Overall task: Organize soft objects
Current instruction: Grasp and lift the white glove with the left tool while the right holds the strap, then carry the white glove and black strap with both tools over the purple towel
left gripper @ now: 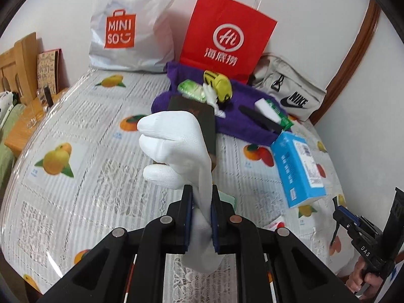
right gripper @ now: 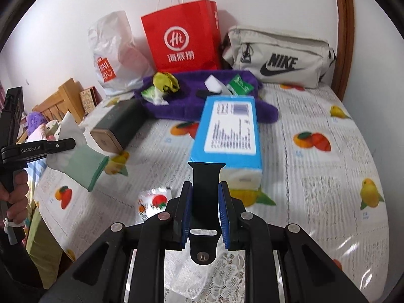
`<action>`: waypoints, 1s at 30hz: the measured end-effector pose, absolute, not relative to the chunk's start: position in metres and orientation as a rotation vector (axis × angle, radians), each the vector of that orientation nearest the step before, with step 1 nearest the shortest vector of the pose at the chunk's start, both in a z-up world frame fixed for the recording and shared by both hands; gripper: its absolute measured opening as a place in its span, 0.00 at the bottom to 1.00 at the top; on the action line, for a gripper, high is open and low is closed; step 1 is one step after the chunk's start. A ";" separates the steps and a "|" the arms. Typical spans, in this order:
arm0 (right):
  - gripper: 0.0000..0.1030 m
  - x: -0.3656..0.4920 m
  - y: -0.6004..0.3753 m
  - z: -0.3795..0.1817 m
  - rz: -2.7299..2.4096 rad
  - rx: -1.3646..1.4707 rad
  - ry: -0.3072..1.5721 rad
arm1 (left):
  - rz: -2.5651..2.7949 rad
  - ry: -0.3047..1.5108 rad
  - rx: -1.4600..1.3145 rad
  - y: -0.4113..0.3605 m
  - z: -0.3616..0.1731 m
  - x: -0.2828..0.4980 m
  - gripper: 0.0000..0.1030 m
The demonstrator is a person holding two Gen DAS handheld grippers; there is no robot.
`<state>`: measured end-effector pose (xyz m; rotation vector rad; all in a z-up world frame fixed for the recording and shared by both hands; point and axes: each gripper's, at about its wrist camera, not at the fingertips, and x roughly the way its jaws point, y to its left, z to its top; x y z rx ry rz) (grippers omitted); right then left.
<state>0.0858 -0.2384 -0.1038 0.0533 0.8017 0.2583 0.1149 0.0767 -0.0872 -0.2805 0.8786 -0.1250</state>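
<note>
**Two grippers, each clamped on a soft item above the table**

Left gripper (left gripper: 202, 217): blue ribbed pads pinch the knitted white glove (left gripper: 176, 146) near its pale green cuff; the limp fingers dangle forward, clear of the table. Right gripper (right gripper: 204, 212): narrow jaws grip a smooth black rubber watch strap (right gripper: 204, 189), its pin end toward the camera. Below lies the glossy fruit-print tablecloth (right gripper: 315, 176), bearing a blue rectangular tissue pack (right gripper: 229, 136) and a fuzzy purple towel (right gripper: 161, 108)
</note>
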 end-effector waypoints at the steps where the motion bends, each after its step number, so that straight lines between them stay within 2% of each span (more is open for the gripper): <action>1: 0.20 0.087 -0.237 -0.101 0.263 0.052 0.797 | -0.130 0.870 -0.290 0.077 -0.083 0.116 0.12; 19: 0.20 0.136 -0.226 -0.056 0.292 0.045 0.722 | -0.145 0.807 -0.310 0.083 -0.033 0.154 0.12; 30: 0.20 0.181 -0.229 -0.048 0.277 0.040 0.717 | -0.187 0.814 -0.326 0.078 -0.029 0.194 0.12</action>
